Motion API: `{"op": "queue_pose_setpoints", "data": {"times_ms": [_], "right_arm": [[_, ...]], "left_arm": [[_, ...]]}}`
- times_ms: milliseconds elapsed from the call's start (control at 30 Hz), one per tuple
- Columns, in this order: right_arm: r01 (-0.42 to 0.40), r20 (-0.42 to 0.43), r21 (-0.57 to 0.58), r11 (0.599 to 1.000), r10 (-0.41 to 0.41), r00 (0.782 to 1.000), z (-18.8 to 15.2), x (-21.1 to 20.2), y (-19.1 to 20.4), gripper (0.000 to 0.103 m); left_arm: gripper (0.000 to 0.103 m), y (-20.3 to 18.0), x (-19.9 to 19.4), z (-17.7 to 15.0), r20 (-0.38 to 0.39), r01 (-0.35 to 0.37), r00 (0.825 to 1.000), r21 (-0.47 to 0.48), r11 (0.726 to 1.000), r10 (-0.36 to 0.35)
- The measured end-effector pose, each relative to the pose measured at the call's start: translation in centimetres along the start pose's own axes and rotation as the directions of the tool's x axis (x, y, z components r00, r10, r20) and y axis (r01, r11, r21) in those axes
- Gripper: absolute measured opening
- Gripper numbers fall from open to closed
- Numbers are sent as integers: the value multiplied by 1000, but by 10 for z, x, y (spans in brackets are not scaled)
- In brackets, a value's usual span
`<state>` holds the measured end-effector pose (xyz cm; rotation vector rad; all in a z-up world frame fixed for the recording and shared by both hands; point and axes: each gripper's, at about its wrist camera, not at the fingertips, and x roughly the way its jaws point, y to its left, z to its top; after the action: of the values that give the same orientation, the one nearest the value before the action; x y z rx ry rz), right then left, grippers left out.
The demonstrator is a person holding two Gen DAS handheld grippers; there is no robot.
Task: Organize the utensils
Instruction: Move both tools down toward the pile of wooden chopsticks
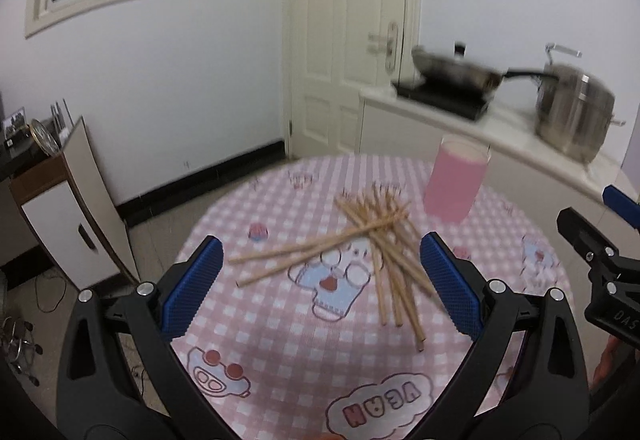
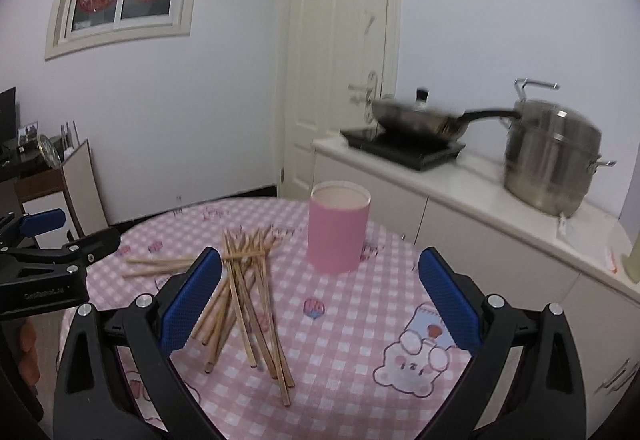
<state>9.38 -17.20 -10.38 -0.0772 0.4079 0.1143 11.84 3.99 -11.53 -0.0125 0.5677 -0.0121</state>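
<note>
Wooden chopsticks [image 2: 244, 292] lie in a loose, crossed heap on the pink checked cloth of the round counter [image 2: 352, 324], with two or three strays lying apart toward the left side. The pink cylindrical holder [image 2: 338, 226] stands upright and empty just beyond the heap, near but not touching it.

We find both tools held above the near edge. The left gripper [image 1: 320, 292] has its jaws spread wide and holds nothing; the right gripper [image 2: 320, 294] is likewise wide apart and empty. Neither touches the sticks.

We judge the task at its opening step: nothing is yet in the holder, and a first pick is being lined up. The next move calls for lowering one gripper onto the heap, closing on a stick or a small bundle near its middle, then tipping it upright to drop into the holder. Crossed sticks may drag neighbours along.
</note>
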Motion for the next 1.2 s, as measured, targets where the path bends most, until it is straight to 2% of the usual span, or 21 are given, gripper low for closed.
{"op": "queue_pose_setpoints", "data": {"times_ms": [167,200,267,433,500,633,767,833,867,900,967,1067,1200], "right_arm": [[-26,-77,42,999,29,997,-11,33,-11,94],[-29,-93,42,999,32,995,-13,40,-13,93],[-41,-122,44,998,46,992,-16,53,-14,82],[-73,-184,42,996,80,980,-22,85,-16,70],[-87,-201,44,995,94,975,-23,95,-15,66],[-126,-230,52,991,134,964,-23,113,-10,65],[-162,-255,61,985,172,952,-21,128,-7,65],[-178,-263,72,981,191,946,-20,134,-8,65],[-180,-270,76,981,194,943,-20,137,-8,65],[-178,-274,75,981,192,942,-20,139,-8,65],[-180,-282,77,981,195,940,-21,143,-8,66],[-185,-291,80,979,201,936,-22,149,-7,65],[-210,-305,93,973,229,924,-22,157,-5,65]], "left_arm": [[96,-3,36,-3,-83,32,996,12,999,-31],[92,-3,44,-3,-94,35,995,14,999,-33],[85,-4,57,-2,-116,43,992,21,999,-40],[72,-4,93,3,-178,89,981,57,994,-78],[70,-9,105,8,-197,136,973,76,988,-119],[70,-25,127,12,-233,156,966,180,971,-112],[69,-40,143,12,-259,187,959,276,943,-114],[62,-43,153,12,-271,184,958,324,928,-95],[55,-45,159,12,-282,192,955,343,919,-94],[47,-44,162,12,-289,198,952,348,916,-96],[38,-43,173,13,-315,209,944,352,912,-94],[35,-43,182,13,-322,206,943,356,912,-87],[26,-46,185,11,-329,228,939,368,901,-103]]}}
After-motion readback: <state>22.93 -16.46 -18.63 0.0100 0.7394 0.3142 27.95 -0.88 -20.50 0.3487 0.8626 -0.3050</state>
